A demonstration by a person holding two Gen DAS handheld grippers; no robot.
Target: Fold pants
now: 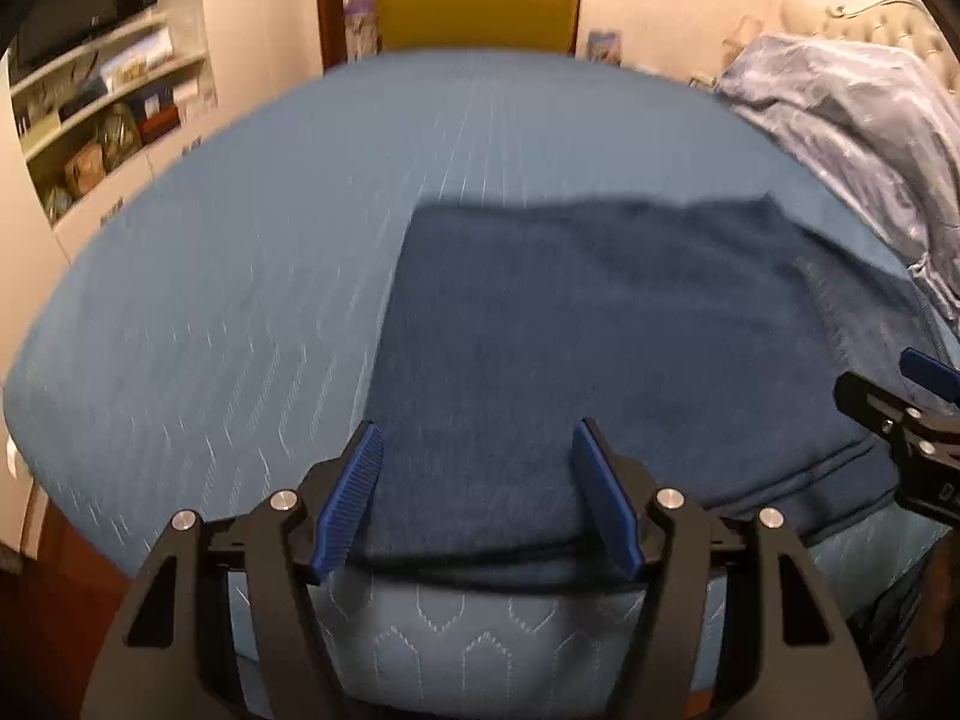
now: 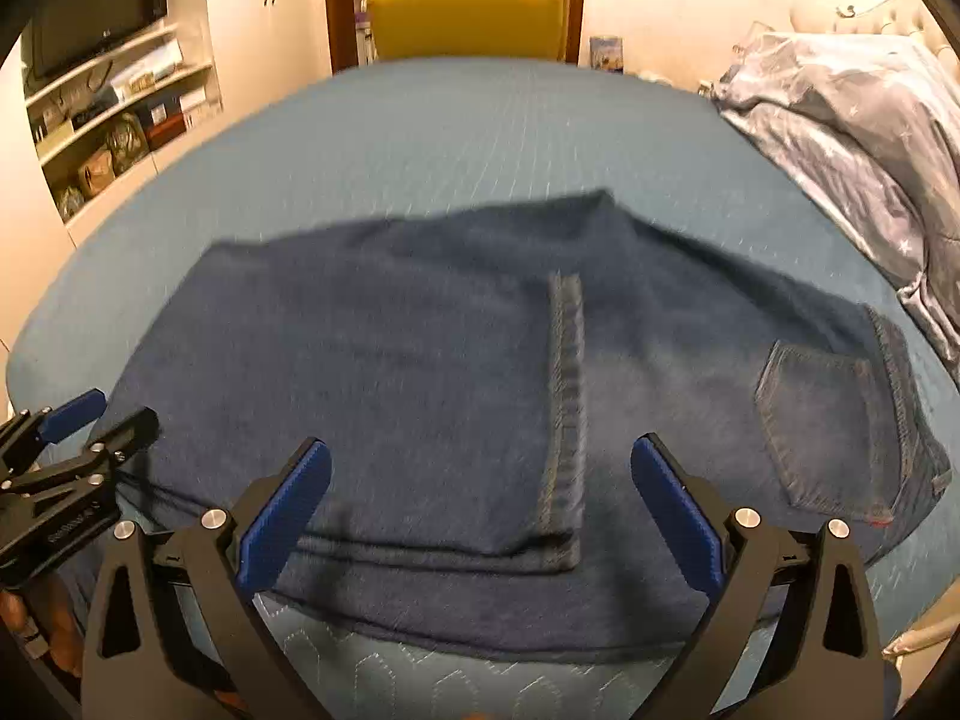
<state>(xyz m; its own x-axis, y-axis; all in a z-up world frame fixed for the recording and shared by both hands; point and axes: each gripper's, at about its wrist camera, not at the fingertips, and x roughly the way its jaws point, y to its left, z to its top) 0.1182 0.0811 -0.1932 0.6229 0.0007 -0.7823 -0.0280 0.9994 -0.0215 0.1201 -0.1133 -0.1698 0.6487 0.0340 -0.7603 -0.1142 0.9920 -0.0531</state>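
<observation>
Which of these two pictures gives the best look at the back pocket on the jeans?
The right wrist view. There the back pocket shows whole, stitching and all, at the right end of the folded jeans on the bed. In the left wrist view the jeans look plain dark blue; no pocket can be made out.

The left gripper (image 1: 477,441) has its jaws wide apart. The right gripper (image 2: 480,459) is wide apart too. Nothing sits between either pair.
</observation>
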